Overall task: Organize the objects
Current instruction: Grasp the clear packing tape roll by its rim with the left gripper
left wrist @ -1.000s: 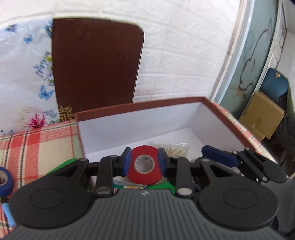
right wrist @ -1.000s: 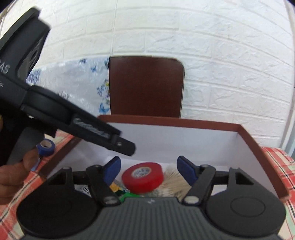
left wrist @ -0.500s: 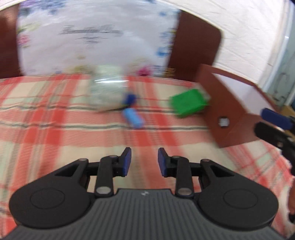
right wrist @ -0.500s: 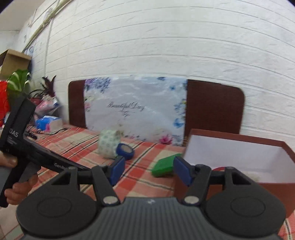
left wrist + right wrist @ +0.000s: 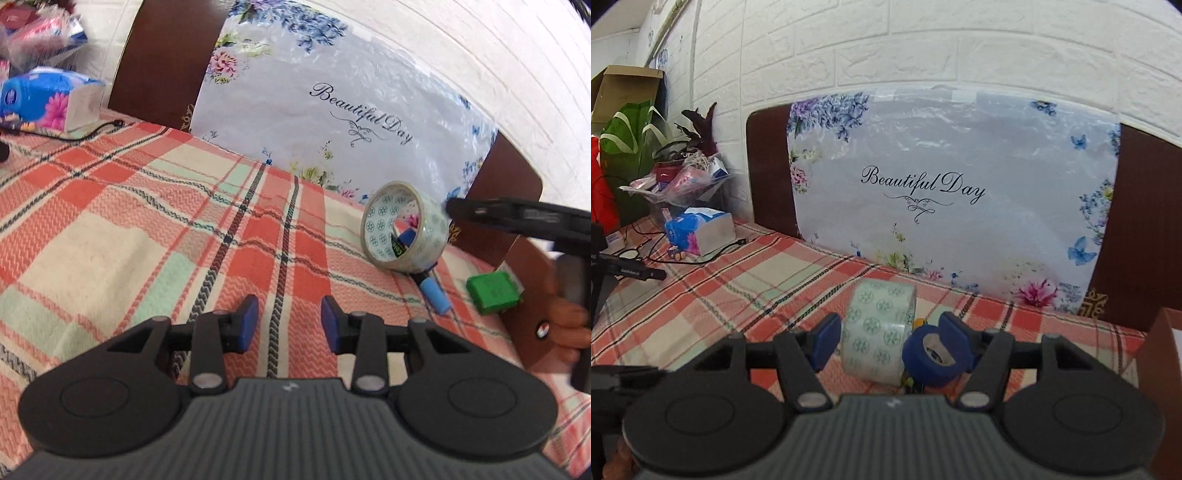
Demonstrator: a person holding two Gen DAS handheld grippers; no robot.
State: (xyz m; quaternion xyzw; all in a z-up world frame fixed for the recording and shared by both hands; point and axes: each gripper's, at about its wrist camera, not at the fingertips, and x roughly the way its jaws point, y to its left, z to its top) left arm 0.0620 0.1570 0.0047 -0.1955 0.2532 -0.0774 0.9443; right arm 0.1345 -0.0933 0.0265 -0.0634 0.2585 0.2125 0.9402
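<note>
A clear patterned tape roll (image 5: 879, 332) stands on edge on the plaid tablecloth, with a small blue tape roll (image 5: 932, 356) beside it. My right gripper (image 5: 890, 341) is open, its fingers on either side of both rolls, not closed on them. In the left wrist view the clear roll (image 5: 404, 227) sits far right, with a blue cylinder (image 5: 436, 293) and a green block (image 5: 493, 288) near it. My left gripper (image 5: 286, 323) is open and empty over bare cloth. The brown box (image 5: 1160, 354) shows at the right edge.
A floral "Beautiful Day" board (image 5: 953, 192) leans on the brick wall behind the table. A blue tissue box (image 5: 700, 230), cables and clutter sit at the far left. The other gripper (image 5: 517, 218) reaches in over the tape from the right.
Both grippers have left the box, where the red tape roll stayed. The left one swung left over the cloth. The right one moved up to the clear and blue tape rolls.
</note>
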